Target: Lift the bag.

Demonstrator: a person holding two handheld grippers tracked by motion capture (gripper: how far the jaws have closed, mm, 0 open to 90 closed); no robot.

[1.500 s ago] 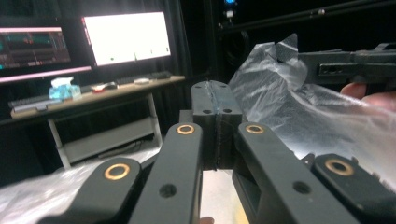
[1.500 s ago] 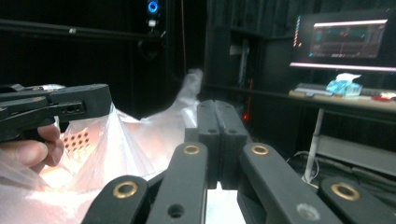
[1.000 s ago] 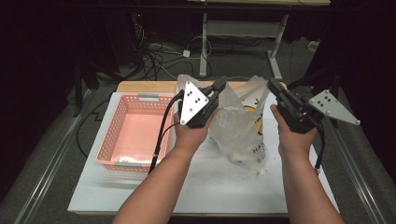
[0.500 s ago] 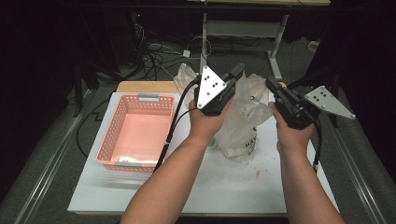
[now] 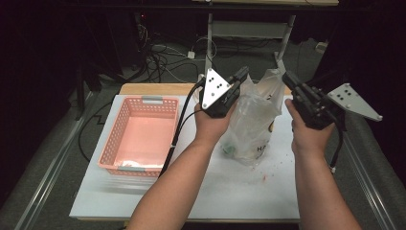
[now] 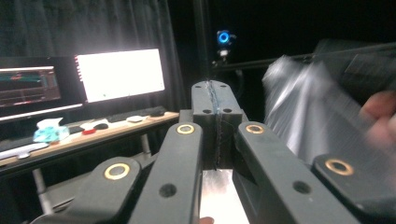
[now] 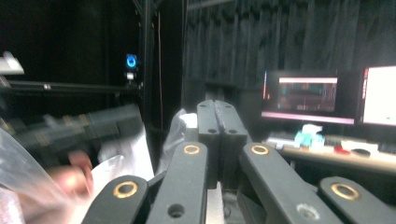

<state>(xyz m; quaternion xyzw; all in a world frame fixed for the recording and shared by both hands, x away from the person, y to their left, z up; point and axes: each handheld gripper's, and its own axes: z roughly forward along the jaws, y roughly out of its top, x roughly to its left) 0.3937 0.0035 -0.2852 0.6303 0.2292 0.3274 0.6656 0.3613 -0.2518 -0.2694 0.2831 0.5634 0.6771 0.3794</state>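
Standing upright between the two claws, the clear plastic bag is being pinched at its top edges by the closed left gripper and closed right gripper.

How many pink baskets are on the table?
1. The pink basket sits on the left part of the white table, left of the clear plastic bag that stands between the two grippers. Nothing seems to hide another.
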